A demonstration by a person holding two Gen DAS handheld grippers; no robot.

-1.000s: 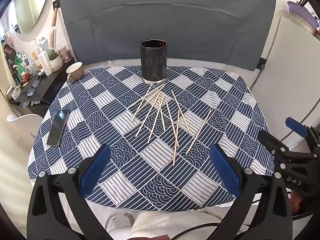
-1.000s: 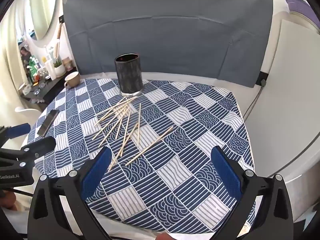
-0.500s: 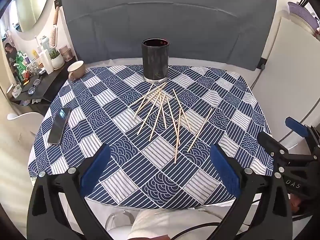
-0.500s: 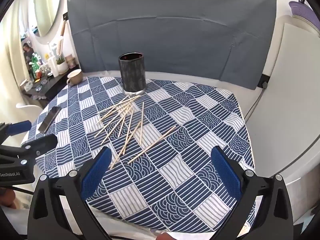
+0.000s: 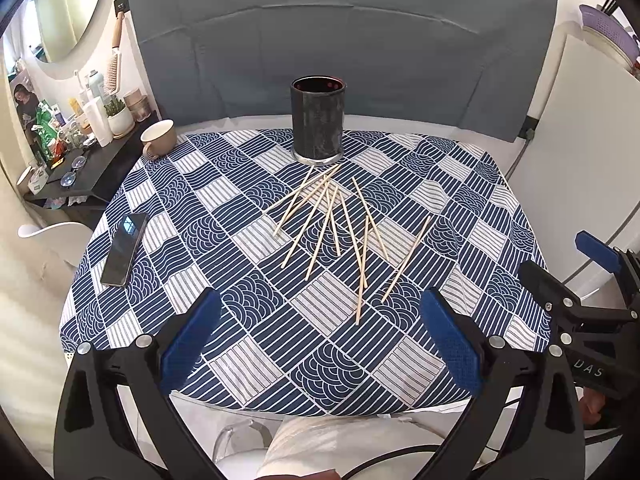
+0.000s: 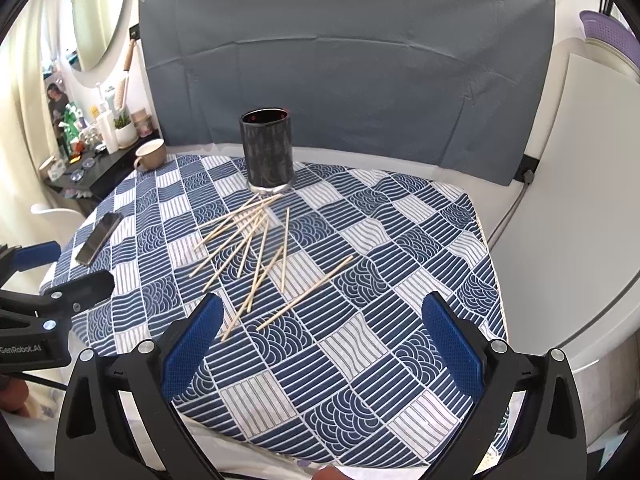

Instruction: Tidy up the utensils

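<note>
Several wooden chopsticks (image 5: 332,224) lie scattered on the blue patterned tablecloth (image 5: 256,320), fanned out in front of a dark cylindrical holder (image 5: 318,122) that stands upright at the back. They also show in the right wrist view (image 6: 256,248) with the holder (image 6: 267,152). My left gripper (image 5: 320,344) is open and empty above the table's near edge. My right gripper (image 6: 320,344) is open and empty above the near right part of the table. Each gripper shows at the edge of the other's view.
A black phone (image 5: 123,248) lies on the table's left side. A beige cup (image 5: 159,136) sits at the back left corner. A cluttered dark shelf (image 5: 68,160) stands left of the table. A grey backdrop (image 5: 340,40) hangs behind. A white cabinet (image 5: 592,140) stands right.
Both grippers have drawn back and risen slightly, so the table looks a little farther away. Nothing on the table has moved. Both stay open.
</note>
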